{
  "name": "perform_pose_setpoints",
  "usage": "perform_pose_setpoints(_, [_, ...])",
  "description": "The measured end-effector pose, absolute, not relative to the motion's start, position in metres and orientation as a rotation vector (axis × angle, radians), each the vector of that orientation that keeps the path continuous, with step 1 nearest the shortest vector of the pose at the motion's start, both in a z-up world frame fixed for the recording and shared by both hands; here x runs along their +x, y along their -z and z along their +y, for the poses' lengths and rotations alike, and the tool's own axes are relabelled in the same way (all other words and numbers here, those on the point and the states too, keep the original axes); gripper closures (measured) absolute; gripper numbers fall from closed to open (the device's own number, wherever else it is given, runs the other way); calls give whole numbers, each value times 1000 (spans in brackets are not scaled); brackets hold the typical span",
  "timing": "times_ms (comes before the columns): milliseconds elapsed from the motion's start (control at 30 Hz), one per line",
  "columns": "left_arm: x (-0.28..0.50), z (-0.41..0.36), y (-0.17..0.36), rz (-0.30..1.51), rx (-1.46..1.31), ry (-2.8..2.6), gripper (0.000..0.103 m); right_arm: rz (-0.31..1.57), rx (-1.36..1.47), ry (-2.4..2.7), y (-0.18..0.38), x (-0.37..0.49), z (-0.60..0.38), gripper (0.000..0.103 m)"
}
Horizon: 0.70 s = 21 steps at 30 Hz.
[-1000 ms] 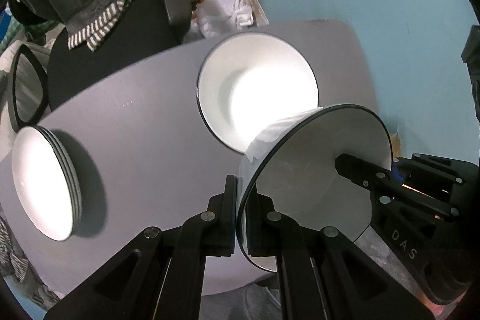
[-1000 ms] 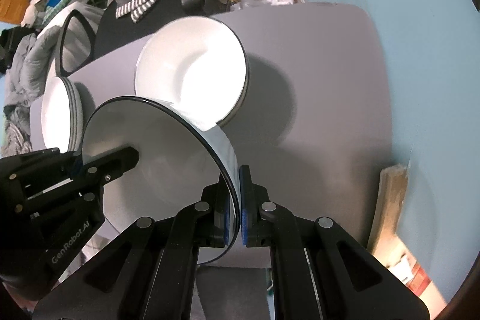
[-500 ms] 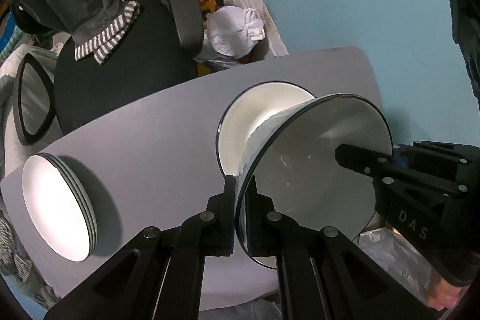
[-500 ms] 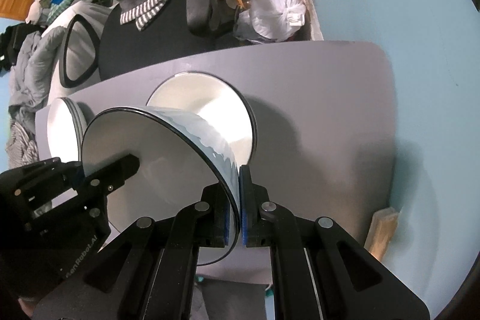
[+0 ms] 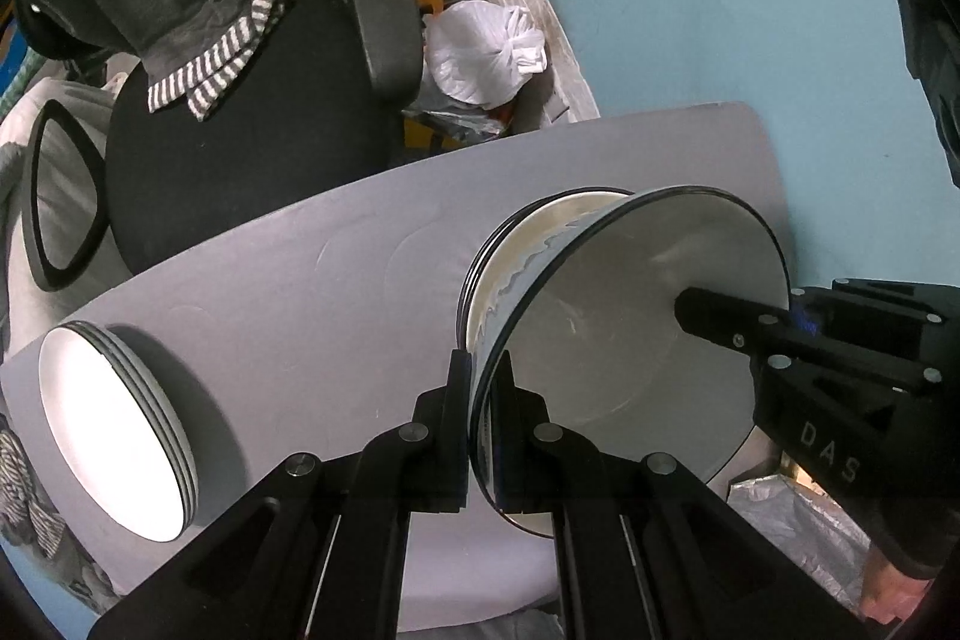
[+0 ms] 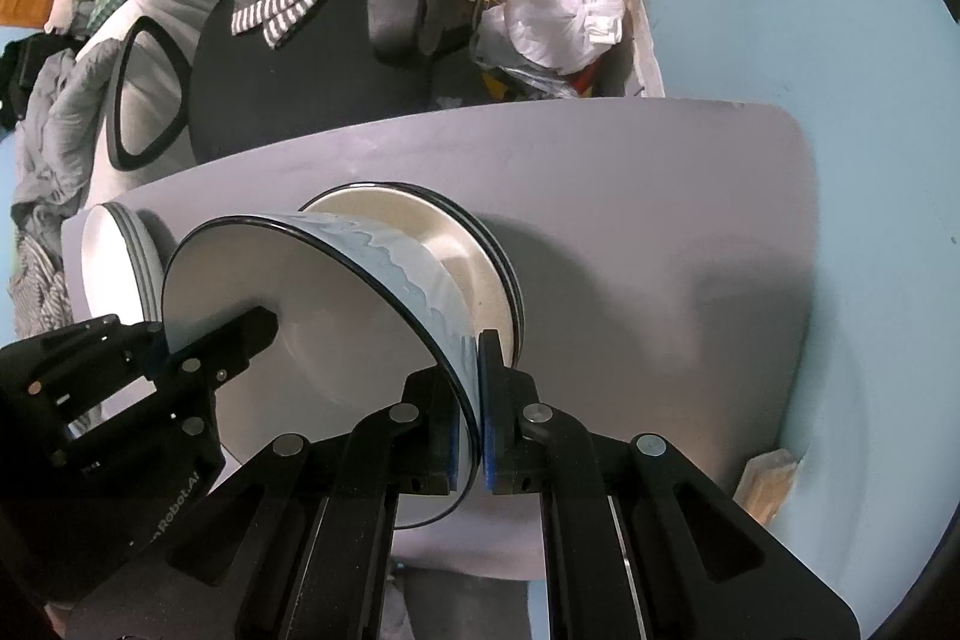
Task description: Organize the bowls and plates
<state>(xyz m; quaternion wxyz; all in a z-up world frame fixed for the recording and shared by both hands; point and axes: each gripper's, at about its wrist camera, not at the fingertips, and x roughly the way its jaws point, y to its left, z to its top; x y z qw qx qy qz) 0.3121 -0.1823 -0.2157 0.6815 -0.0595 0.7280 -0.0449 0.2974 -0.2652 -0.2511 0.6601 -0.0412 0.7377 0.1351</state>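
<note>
Both grippers hold one white bowl (image 5: 630, 340) with a black rim and a pale blue wave pattern outside. My left gripper (image 5: 480, 388) is shut on its near-left rim; my right gripper (image 6: 477, 388) is shut on the opposite rim of the bowl (image 6: 336, 316). Each gripper shows in the other's view, the right gripper (image 5: 798, 334) at right and the left gripper (image 6: 138, 364) at left. The bowl hangs low over a stack of white plates (image 5: 528, 232) on the grey table (image 5: 312, 292), covering most of it. The same plates (image 6: 456, 244) show behind the bowl.
A second stack of white dishes (image 5: 114, 430) sits at the table's left end, also visible as dishes (image 6: 114, 268). Behind the table stand a black office chair (image 5: 252, 124) with clothes on it and a white knotted bag (image 5: 486, 52). A blue wall runs along the right.
Both grippers have carried the bowl toward the near side and lower over the plate stack, which it now covers much more. The grips have not changed.
</note>
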Motion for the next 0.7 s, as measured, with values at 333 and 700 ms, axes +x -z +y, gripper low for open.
perform_pose_setpoints(333, [318,-185,220,1634,-82,101,98,1688,-81,-300,256,302,-267,97])
perform_pose_setpoints(700, [320,-187,225,1634,-42,102,97,1725,-83,-299,257,305,-266,93])
